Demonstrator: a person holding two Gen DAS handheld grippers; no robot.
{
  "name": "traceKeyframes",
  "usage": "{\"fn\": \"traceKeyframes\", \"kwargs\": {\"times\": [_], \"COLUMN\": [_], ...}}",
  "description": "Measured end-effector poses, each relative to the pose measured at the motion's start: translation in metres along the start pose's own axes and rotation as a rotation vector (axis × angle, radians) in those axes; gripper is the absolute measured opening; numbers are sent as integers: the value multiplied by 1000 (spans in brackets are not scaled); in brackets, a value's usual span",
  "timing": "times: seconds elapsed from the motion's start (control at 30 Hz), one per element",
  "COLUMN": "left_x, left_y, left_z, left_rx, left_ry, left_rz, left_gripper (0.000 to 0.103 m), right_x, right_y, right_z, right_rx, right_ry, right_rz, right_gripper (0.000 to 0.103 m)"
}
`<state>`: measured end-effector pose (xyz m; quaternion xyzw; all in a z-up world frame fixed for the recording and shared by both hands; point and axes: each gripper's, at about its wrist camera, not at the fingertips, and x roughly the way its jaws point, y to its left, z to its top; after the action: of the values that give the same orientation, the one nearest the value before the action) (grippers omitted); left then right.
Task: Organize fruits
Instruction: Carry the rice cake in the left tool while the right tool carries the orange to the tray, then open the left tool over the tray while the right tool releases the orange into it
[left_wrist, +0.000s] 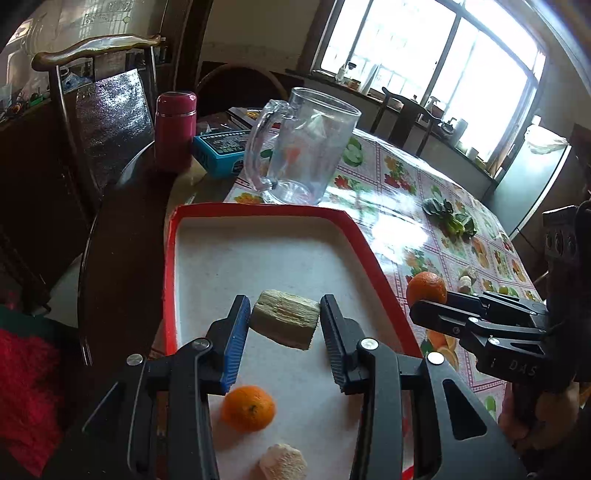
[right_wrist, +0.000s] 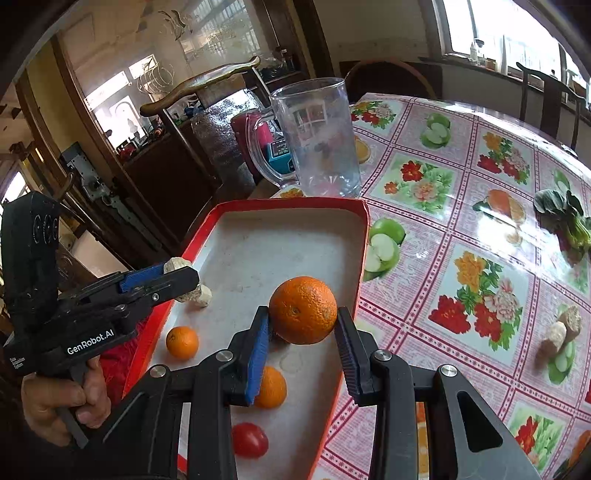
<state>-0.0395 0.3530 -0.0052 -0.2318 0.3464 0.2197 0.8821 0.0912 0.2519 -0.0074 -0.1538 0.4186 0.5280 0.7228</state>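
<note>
A red-rimmed tray (left_wrist: 177, 266) with a white floor lies on the table; it also shows in the right wrist view (right_wrist: 364, 236). My left gripper (left_wrist: 282, 325) is shut on a pale sugarcane piece (left_wrist: 284, 318) and holds it above the tray. My right gripper (right_wrist: 303, 328) is shut on a large orange (right_wrist: 303, 309) above the tray's right side; it shows in the left wrist view too (left_wrist: 426, 288). In the tray lie a small orange (left_wrist: 248, 408), another pale piece (left_wrist: 282, 463), a second small orange (right_wrist: 271, 387) and a red tomato (right_wrist: 249, 439).
A clear glass mug (left_wrist: 303, 147) stands behind the tray, with a red thermos (left_wrist: 175, 131) and a blue box (left_wrist: 219, 151) to its left. On the flowered tablecloth lie green leaves (right_wrist: 561, 218) and two pale cane pieces (right_wrist: 559, 330). A chair (left_wrist: 96, 51) stands at the left.
</note>
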Motion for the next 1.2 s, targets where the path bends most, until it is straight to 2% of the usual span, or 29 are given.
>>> {"fn": "traceKeyframes", "kwargs": {"times": [0.27, 0.63, 0.8, 0.93, 1.03, 1.2], "left_x": [28, 67, 67, 61, 50, 33], "left_y": [22, 31, 26, 25, 23, 11], "left_z": [18, 19, 18, 16, 16, 15], "left_rx": [-9, 3, 23, 13, 5, 14], "left_ry": [41, 162, 176, 166, 140, 103], "left_rz": [62, 130, 161, 157, 146, 121], "left_gripper": [37, 37, 38, 38, 49, 49], "right_x": [52, 88, 82, 64, 46, 17], "right_y": [5, 10, 10, 10, 7, -5], "right_z": [23, 22, 19, 15, 11, -1], "right_rx": [-33, -83, -83, -82, -69, -24], "right_ry": [77, 146, 134, 105, 80, 44], "right_rz": [-9, -33, -22, -18, -13, -11], "right_gripper": [36, 39, 42, 42, 43, 43]}}
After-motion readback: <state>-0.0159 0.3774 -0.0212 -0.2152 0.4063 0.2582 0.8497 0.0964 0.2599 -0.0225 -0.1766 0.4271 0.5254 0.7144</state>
